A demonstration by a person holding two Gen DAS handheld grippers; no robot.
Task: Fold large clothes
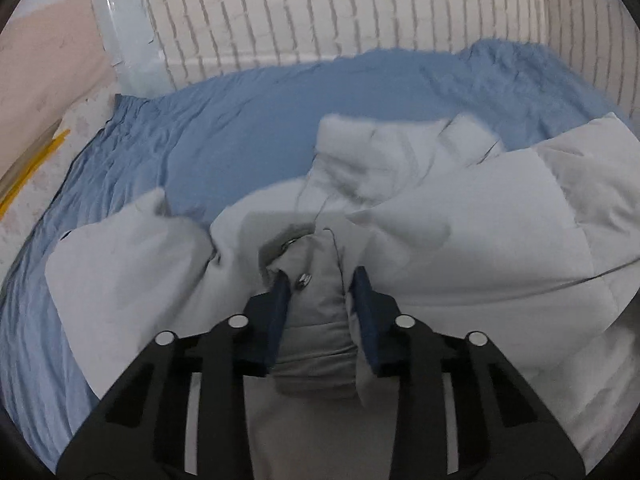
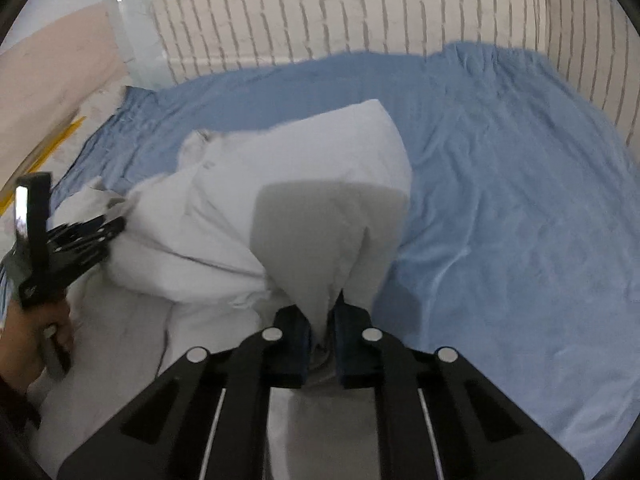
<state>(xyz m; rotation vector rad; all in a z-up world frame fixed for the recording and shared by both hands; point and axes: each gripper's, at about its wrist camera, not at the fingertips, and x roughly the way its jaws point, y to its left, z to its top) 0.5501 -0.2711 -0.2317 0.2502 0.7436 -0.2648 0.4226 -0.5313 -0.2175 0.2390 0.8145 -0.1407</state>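
A large white padded jacket (image 1: 460, 248) lies crumpled on a blue bedsheet (image 1: 248, 128). My left gripper (image 1: 320, 280) is shut on a grey fold of its lining that carries metal snap buttons (image 1: 303, 280); the blue pads press the fold from both sides. In the right wrist view the jacket (image 2: 224, 216) bunches up in the middle of the sheet (image 2: 500, 200). My right gripper (image 2: 320, 312) is shut on a thin grey-white edge of it, which rises in a peak from the pads. The left gripper (image 2: 92, 236) shows at the far left, buried in the jacket, held by a hand (image 2: 24, 340).
A white brick-pattern wall (image 1: 320, 12) runs behind the bed. Left of the bed is pale floor with a yellow strip (image 1: 32, 172) and a peach wall (image 1: 48, 60). Bare blue sheet stretches to the right of the jacket in the right wrist view.
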